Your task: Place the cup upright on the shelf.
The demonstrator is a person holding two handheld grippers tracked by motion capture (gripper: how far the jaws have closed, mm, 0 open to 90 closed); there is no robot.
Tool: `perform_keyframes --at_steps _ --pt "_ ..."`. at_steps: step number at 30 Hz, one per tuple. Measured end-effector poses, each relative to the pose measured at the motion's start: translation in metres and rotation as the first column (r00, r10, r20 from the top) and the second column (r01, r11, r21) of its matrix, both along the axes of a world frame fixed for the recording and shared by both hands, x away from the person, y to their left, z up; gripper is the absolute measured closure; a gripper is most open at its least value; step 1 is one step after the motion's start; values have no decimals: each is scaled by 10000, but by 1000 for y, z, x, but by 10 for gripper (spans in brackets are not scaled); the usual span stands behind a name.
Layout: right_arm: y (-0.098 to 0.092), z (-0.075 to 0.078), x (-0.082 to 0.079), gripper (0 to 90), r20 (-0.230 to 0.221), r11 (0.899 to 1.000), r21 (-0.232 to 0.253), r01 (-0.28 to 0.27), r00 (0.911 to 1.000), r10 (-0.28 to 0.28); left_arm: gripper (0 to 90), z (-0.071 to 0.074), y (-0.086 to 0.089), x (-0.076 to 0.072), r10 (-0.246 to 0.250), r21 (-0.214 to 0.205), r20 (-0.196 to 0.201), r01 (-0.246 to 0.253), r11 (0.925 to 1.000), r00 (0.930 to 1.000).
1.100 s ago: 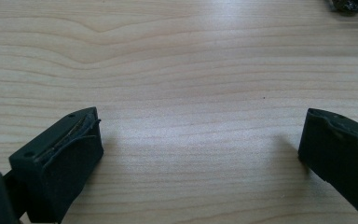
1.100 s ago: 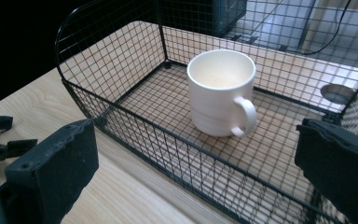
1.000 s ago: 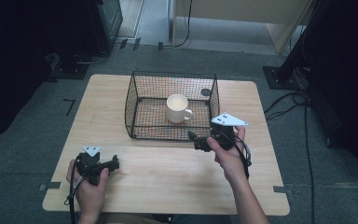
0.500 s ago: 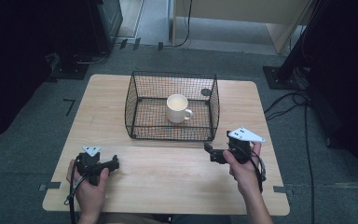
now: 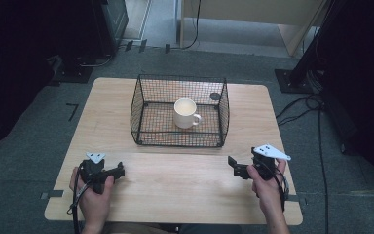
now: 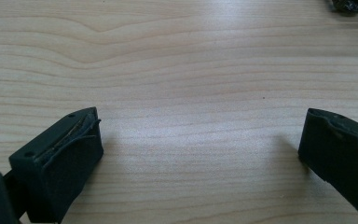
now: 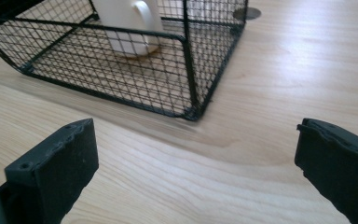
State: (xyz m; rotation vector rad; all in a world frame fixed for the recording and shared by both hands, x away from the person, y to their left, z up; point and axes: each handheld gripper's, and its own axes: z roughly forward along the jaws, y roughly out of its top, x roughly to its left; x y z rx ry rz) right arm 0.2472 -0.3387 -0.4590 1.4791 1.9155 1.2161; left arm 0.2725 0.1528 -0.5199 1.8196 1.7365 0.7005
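A cream mug [image 5: 185, 112] stands upright inside a black wire basket [image 5: 141, 100]. The mug is near the middle of the basket floor, and its handle points to the right in the high view. The basket is open at the top and has 4 mesh walls. It sits on the far half of the wooden table [image 5: 175, 180]. The mug looks empty.

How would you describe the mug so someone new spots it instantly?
On the wooden table, find the black wire basket at the far middle. The mug stands upright inside it, handle toward the person's right. It is the one cream-white thing within the dark mesh.
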Motion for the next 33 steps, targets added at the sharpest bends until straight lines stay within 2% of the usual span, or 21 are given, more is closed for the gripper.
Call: perform_keyframes --at_steps 7,15,21,33 --pt "-17 -13 -6 0 -271 9990 17 449 9986 -448 0 0 0 0 0 0 -1 0 10000 10000" --pt "-38 -27 -11 0 -502 9950 -224 977 9938 -987 0 0 0 0 -5 10 -2 5 10000 10000" --pt "-53 -37 -16 0 -689 9906 -238 1344 9883 -1357 0 0 0 0 -5 10 -1 5 10000 10000" --pt "-77 -55 -27 0 -1178 9798 -615 1904 9734 -1965 0 0 0 0 -1 7 -1 1 10000 10000"
